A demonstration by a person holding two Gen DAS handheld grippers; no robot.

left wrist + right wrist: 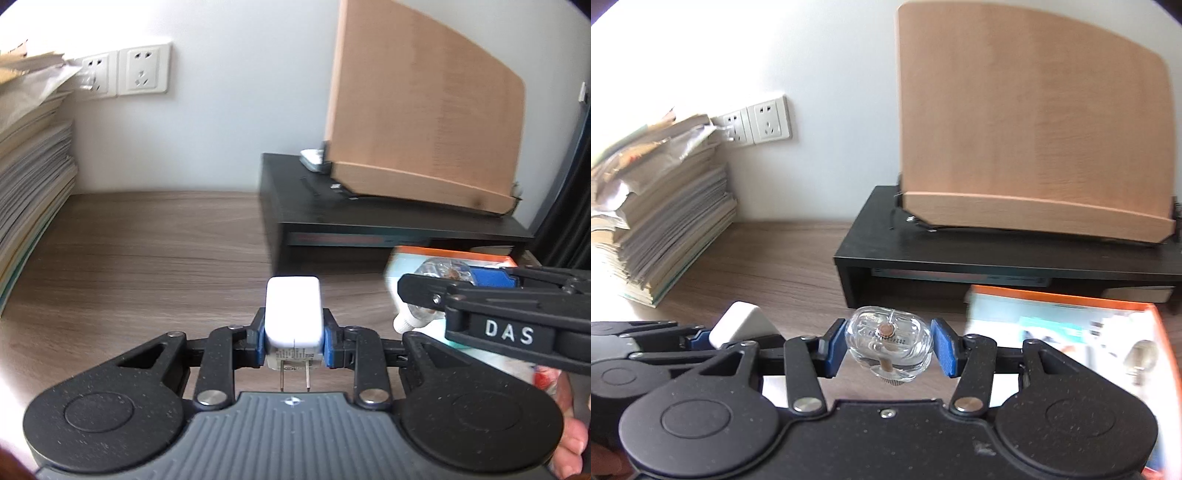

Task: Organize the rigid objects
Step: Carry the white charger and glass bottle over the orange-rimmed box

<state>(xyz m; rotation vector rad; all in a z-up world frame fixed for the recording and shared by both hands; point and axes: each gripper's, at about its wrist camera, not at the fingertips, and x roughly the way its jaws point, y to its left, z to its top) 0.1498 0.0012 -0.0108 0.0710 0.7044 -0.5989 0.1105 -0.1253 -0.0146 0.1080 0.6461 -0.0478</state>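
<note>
black riser [960, 254] ahead; book stack [665, 221] left; orange box [1071, 321] right.

Bright daylight from the left, glare at left edges, motion blur, fisheye-bent borders.

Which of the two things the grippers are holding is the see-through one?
The small glass bottle between the right gripper's blue pads is clear. The left gripper holds an opaque white plug adapter with metal prongs.
</note>
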